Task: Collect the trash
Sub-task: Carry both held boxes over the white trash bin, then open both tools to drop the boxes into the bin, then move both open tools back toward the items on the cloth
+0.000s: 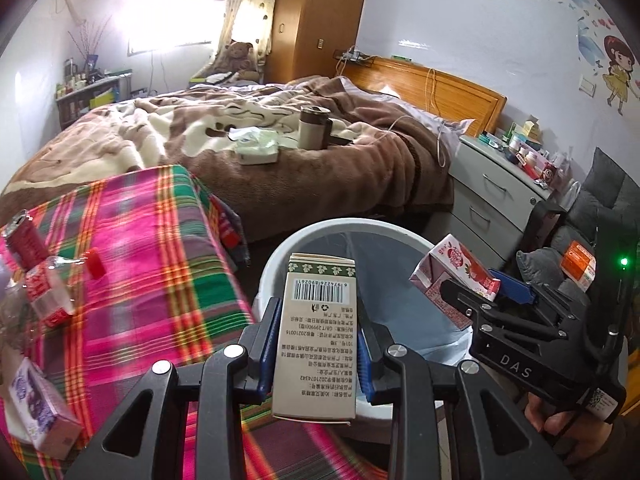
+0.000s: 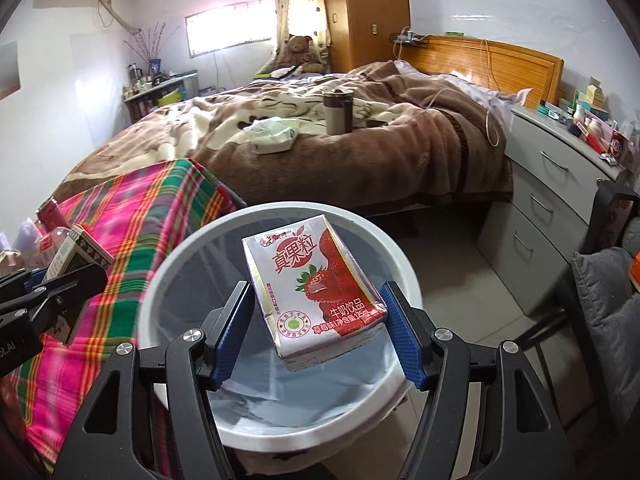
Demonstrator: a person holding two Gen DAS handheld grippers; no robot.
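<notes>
My left gripper (image 1: 318,320) is shut on a beige drink carton (image 1: 318,344) with a barcode, held upright over the near rim of the white trash bin (image 1: 276,264). My right gripper (image 2: 316,308) holds a strawberry milk carton (image 2: 316,292) above the bin's (image 2: 404,264) open mouth; the jaws stand wide and the left pad looks apart from the carton, so the grip is unclear. The right gripper with the strawberry carton (image 1: 456,276) also shows in the left wrist view. The left gripper with its carton (image 2: 76,256) shows at the left of the right wrist view.
A plaid-covered table (image 1: 152,248) at left holds a purple carton (image 1: 40,412), red cartons (image 1: 44,288), a red cap (image 1: 95,263) and a plastic bottle. A bed (image 1: 280,160) with a tumbler lies behind. A grey dresser (image 2: 560,208) and a grey cushioned chair (image 2: 604,312) stand at right.
</notes>
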